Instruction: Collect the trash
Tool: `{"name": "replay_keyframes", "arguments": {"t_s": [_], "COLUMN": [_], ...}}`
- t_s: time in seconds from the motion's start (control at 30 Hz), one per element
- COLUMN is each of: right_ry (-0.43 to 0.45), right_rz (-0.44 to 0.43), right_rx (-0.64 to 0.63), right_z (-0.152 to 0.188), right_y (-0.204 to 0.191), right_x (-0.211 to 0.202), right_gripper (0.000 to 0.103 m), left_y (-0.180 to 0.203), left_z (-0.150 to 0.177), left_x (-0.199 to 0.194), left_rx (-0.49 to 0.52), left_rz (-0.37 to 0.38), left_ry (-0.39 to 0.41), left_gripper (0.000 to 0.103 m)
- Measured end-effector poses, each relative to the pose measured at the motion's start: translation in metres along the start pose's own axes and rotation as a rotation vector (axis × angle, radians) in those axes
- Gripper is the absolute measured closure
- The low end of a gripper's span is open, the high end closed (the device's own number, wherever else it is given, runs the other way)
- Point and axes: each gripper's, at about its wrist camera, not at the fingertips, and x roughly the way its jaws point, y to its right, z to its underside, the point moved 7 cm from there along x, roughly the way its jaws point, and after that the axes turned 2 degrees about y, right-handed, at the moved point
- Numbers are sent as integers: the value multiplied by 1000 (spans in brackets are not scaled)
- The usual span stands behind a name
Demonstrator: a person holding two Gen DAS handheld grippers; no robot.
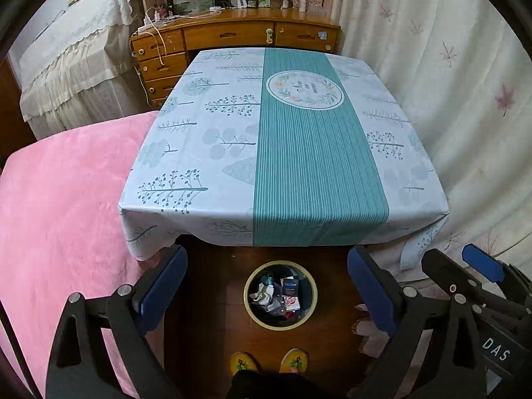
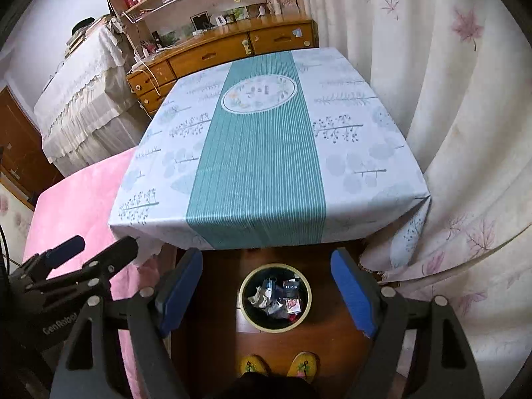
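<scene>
You are holding both grippers side by side above the near edge of a table (image 1: 199, 153), looking down at the floor in front of it. The trash bin (image 1: 252, 312), a round dark container with a pale yellow rim, is standing on the brown floor just in front of the table's near edge. It is sitting between the two blue-padded fingers of each gripper as the cameras see it, but well below them and not touching them. Crumpled paper and small wrappers, the trash (image 1: 277, 294), are lying inside the bin.

The left gripper (image 1: 267, 286) is holding its fingers spread wide, gripping nothing and touching nothing. The right gripper (image 2: 266, 286) is likewise holding its fingers spread wide and empty. In the left view the right gripper is showing at the lower right edge; in the right view the left gripper is showing at the lower left.

The tablecloth (image 2: 256, 173), pale with tree prints and a teal striped band down the middle, is covering the table. Your yellow slippers (image 2: 254, 365) are showing just below the bin. A pink blanket (image 1: 60, 216) is lying to the left, and a curtain (image 2: 465, 133) is hanging to the right.
</scene>
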Motion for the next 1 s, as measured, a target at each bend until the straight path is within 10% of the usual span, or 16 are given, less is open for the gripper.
{"name": "replay_keyframes", "arguments": {"t_s": [1.0], "right_ry": [79], "right_rz": [-10], "right_rx": [-68], "right_z": [-13], "right_y": [-15], "right_x": [-23], "right_gripper": [23], "left_y": [0], "left_z": [-13], "left_x": [-16], "left_rx": [-30], "left_rz": [-25], "left_ry": [63], "left_gripper": [7]}}
